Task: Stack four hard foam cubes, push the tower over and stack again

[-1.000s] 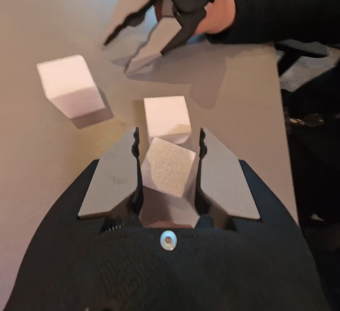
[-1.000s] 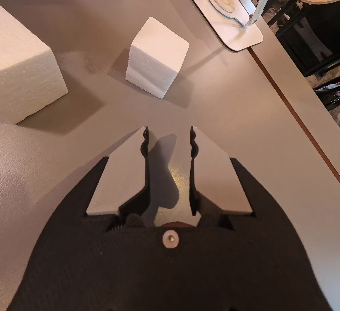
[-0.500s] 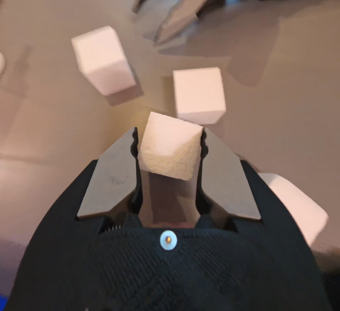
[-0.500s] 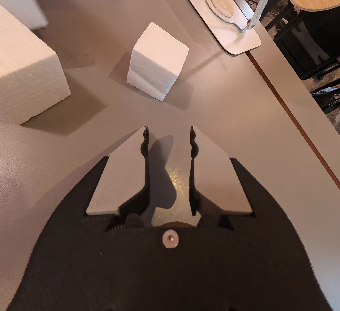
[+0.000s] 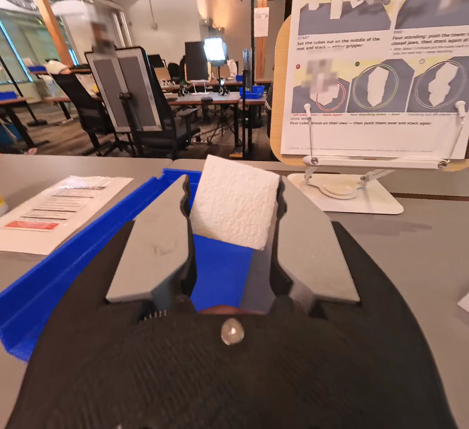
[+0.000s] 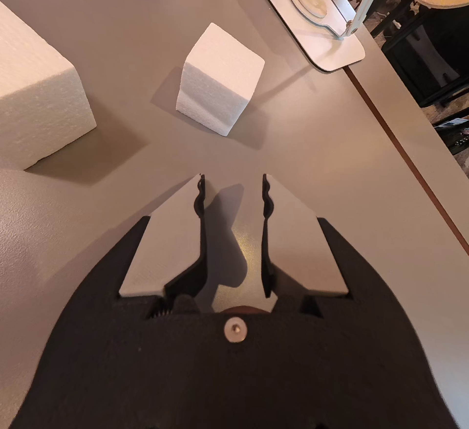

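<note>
1. Our left gripper point(image 5: 232, 203) pinches a white hard foam cube point(image 5: 234, 204), tilted, between its grey fingers point(image 5: 162, 236), raised above a blue plastic tray point(image 5: 76, 244).
2. Our right gripper point(image 6: 232, 185) hangs spread and empty over the grey tabletop point(image 6: 317, 162).
3. Ahead of it sit a second white foam cube point(image 6: 220, 79) and, left, a nearer third foam cube point(image 6: 38, 102), well apart.

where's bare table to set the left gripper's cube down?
Right wrist view: bare table between the small cube and the brown seam, ahead of the open right gripper. Also the strip between that cube and the big cube. Left gripper holds its cube over the crowded side: blue bin, paper sheet, stand base.
</note>
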Action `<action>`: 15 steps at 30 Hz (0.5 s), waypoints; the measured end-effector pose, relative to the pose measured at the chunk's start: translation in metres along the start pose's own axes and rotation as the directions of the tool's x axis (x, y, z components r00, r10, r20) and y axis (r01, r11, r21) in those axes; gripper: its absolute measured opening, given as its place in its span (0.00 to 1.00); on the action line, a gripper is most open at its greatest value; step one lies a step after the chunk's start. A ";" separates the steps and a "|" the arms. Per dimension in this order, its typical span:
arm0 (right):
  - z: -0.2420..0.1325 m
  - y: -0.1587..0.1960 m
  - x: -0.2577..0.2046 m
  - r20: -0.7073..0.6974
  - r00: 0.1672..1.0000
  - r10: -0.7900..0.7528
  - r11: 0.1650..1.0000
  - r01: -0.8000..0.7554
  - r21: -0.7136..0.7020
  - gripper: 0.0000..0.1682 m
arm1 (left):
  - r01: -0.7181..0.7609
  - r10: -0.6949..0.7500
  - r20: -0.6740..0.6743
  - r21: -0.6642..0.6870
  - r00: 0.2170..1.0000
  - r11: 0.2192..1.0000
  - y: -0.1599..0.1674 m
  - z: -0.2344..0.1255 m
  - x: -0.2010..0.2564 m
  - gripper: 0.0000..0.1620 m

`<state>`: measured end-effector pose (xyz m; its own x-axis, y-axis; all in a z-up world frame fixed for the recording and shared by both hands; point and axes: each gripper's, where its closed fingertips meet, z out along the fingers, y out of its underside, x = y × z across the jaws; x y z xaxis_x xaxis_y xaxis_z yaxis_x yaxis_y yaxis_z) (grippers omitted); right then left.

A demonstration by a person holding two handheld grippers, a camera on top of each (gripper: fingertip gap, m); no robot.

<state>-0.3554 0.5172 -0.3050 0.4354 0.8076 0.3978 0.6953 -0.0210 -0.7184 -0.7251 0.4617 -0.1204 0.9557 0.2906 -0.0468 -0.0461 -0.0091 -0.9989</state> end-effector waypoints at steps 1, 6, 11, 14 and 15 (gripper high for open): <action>0.000 0.000 0.000 0.000 1.000 0.002 1.000 -0.002 -0.001 0.25 | 0.019 -0.018 0.010 -0.016 1.000 1.000 0.002 0.001 0.000 0.41; 0.000 0.001 0.001 -0.002 1.000 0.002 1.000 -0.002 -0.004 0.25 | 0.113 -0.102 0.134 -0.081 0.986 0.990 0.015 0.005 -0.022 0.42; 0.000 0.001 0.000 -0.002 1.000 -0.007 1.000 0.007 -0.005 0.25 | 0.120 -0.102 0.169 -0.100 0.980 0.988 0.020 0.006 -0.028 0.46; 0.000 0.001 0.000 0.000 1.000 -0.004 1.000 0.004 -0.003 0.25 | 0.117 -0.099 0.163 -0.102 0.982 0.988 0.020 0.007 -0.028 0.71; 0.000 0.001 0.000 0.001 1.000 -0.003 1.000 0.003 -0.003 0.25 | 0.117 -0.100 0.165 -0.097 0.981 0.988 0.019 0.007 -0.028 0.74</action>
<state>-0.3551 0.5171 -0.3055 0.4326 0.8083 0.3994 0.6981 -0.0199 -0.7157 -0.7547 0.4597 -0.1382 0.8944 0.4439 0.0543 0.0941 -0.0680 -0.9932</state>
